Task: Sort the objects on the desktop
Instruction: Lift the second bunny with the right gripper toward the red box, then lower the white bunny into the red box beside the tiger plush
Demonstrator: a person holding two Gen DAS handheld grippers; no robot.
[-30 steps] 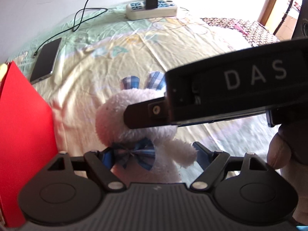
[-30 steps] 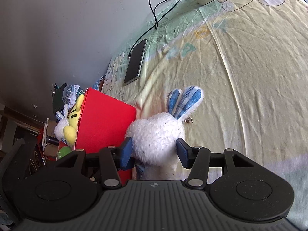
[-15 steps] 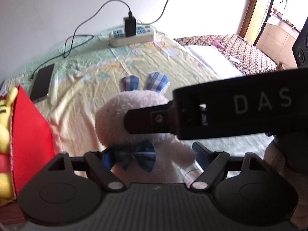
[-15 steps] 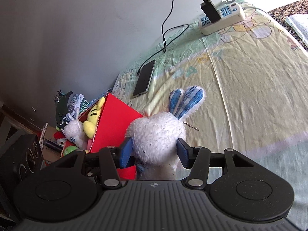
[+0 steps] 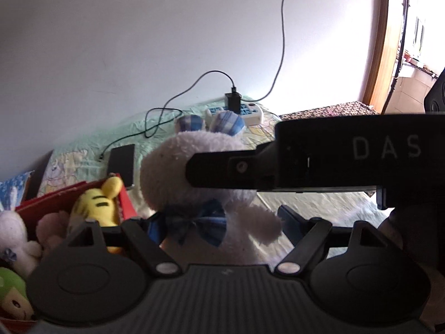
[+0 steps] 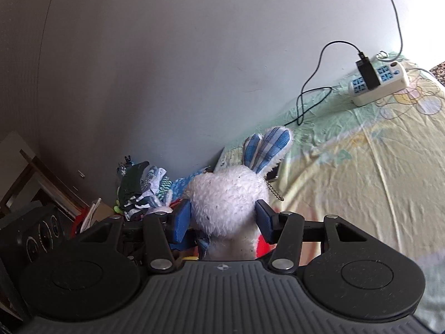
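Right gripper [image 6: 222,220]: clenched, its blue pads pressed on either side of the head of the white plush rabbit with blue checked ears [image 6: 228,194].
Left gripper [image 5: 219,222]: spread wide around the rabbit's bow tie; contact could not be told.
Rabbit: lifted clear of the pale patterned bedsheet [image 6: 361,172], just beside the red cardboard box [image 5: 55,200].
Box: held a yellow striped plush toy [image 5: 94,206].

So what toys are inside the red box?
In the red cardboard box lie a yellow striped plush tiger, a white plush bunny, a pinkish plush toy and a green toy. The left gripper covers whatever lies deeper.
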